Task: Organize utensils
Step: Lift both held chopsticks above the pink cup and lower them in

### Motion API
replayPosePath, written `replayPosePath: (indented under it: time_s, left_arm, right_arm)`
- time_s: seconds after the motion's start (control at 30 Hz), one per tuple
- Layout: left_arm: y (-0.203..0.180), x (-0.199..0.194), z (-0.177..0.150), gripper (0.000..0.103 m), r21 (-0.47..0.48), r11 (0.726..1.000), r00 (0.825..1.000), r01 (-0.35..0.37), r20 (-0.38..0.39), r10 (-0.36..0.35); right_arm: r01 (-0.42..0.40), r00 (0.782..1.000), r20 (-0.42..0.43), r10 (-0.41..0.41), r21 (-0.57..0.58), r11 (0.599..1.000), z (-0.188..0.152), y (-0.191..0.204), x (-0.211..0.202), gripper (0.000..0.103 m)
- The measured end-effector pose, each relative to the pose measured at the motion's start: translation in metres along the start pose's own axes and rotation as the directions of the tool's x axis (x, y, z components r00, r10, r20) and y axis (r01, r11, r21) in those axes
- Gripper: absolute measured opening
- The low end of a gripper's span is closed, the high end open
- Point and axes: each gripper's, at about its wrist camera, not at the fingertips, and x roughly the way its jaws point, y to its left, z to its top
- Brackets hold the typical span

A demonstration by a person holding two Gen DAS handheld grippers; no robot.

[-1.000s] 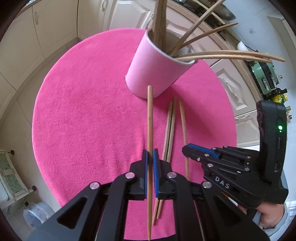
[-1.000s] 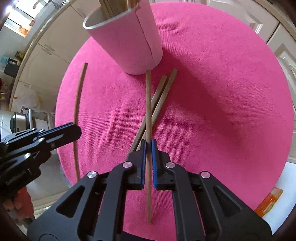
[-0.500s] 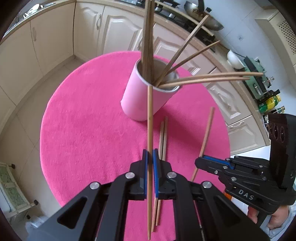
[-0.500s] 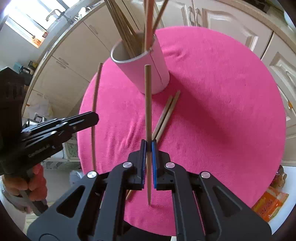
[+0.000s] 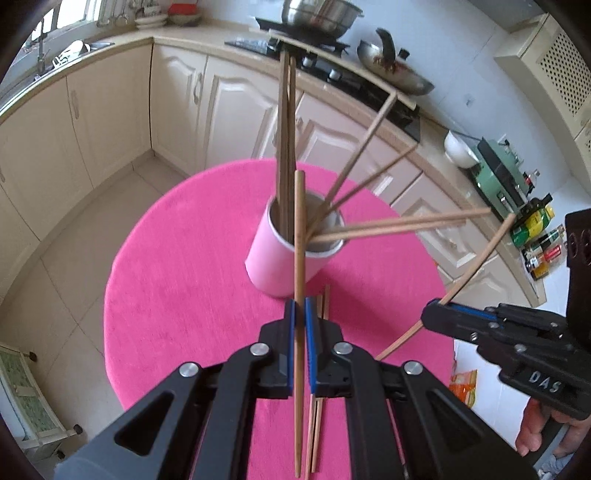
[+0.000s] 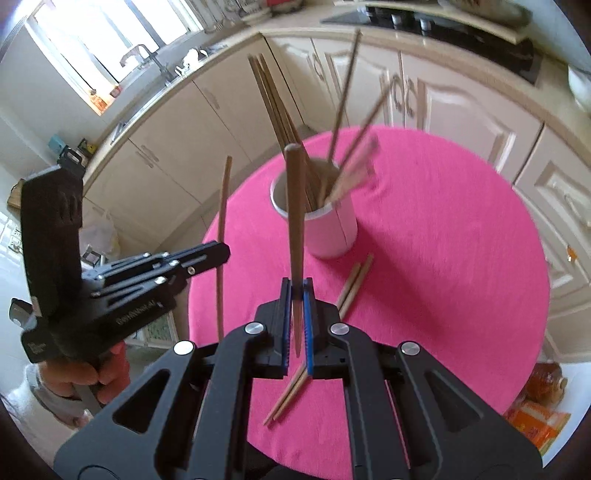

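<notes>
Left gripper (image 5: 299, 314): its blue-padded jaws are closed tight on one wooden chopstick, with no gap to either side of the stick. In the right wrist view it shows at the left edge (image 6: 221, 253), gripped by a person's hand (image 6: 85, 373).
Left chopstick (image 5: 298, 258): clamped near its lower half, it runs up from the jaws and its far tip lies in line with the cup's mouth. From the right wrist view it stands nearly upright (image 6: 222, 221), left of the cup and clear of the table.
Pink cup (image 5: 273, 258): upright on the table, far of both grippers and between them. It holds a spread bundle of chopsticks (image 5: 286, 140), some upright and others leaning to the right.
Loose pair of chopsticks (image 6: 354, 284): lying side by side on the cloth, near of the cup, partly hidden under the right gripper.
Table (image 5: 177, 280): round, covered with a bright pink cloth.
Right chopstick (image 6: 295, 221): held at its thin end, thick end up, crossing in front of the cup's rim. The left wrist view shows it slanting up to the right (image 5: 476, 266).
Right gripper (image 6: 294, 295): jaws pressed together on that single stick; seen at the right edge in the left wrist view (image 5: 432, 312).
Kitchen: cream cabinets (image 5: 229, 110) behind the table, a stove with a pot (image 5: 317, 14) at the far side.
</notes>
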Motion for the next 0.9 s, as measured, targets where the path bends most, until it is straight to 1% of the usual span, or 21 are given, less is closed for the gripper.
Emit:
replayPosePath:
  time_s: [0.17, 0.37, 0.5, 0.63, 0.77, 0.9]
  left_arm:
    - [0.001, -0.011, 0.010, 0.006, -0.018, 1.000, 0.999, -0.007, 0.040, 0.008]
    - [0.004, -0.021, 0.024, 0.006, -0.026, 0.999, 0.996, -0.019, 0.085, 0.021]
    - [0.006, -0.028, 0.035, 0.006, -0.037, 0.999, 0.993, -0.027, 0.113, 0.031]
    - [0.009, -0.032, 0.048, 0.006, -0.044, 0.998, 0.990, -0.036, 0.137, 0.041]
    - [0.011, -0.034, 0.059, 0.006, -0.050, 0.998, 0.987, -0.038, 0.155, 0.046]
    - [0.011, -0.033, 0.066, 0.006, -0.054, 0.998, 0.985, -0.041, 0.165, 0.049]
  right_arm:
    - [0.005, 0.998, 0.058, -0.003, -0.037, 0.999, 0.023, 0.013, -0.018, 0.006]
    - [0.016, 0.991, 0.134, -0.006, -0.075, 0.997, 0.057, 0.027, -0.040, 0.006]
    - [0.027, 0.982, 0.187, -0.009, -0.095, 0.995, 0.079, 0.034, -0.056, 0.006]
    - [0.061, 0.972, 0.232, -0.034, -0.111, 0.992, 0.097, 0.037, -0.066, 0.006]
    - [0.085, 0.970, 0.237, -0.054, -0.122, 0.989, 0.107, 0.038, -0.063, 0.006]
    - [0.120, 0.975, 0.201, -0.091, -0.133, 0.984, 0.105, 0.036, -0.044, 0.006]
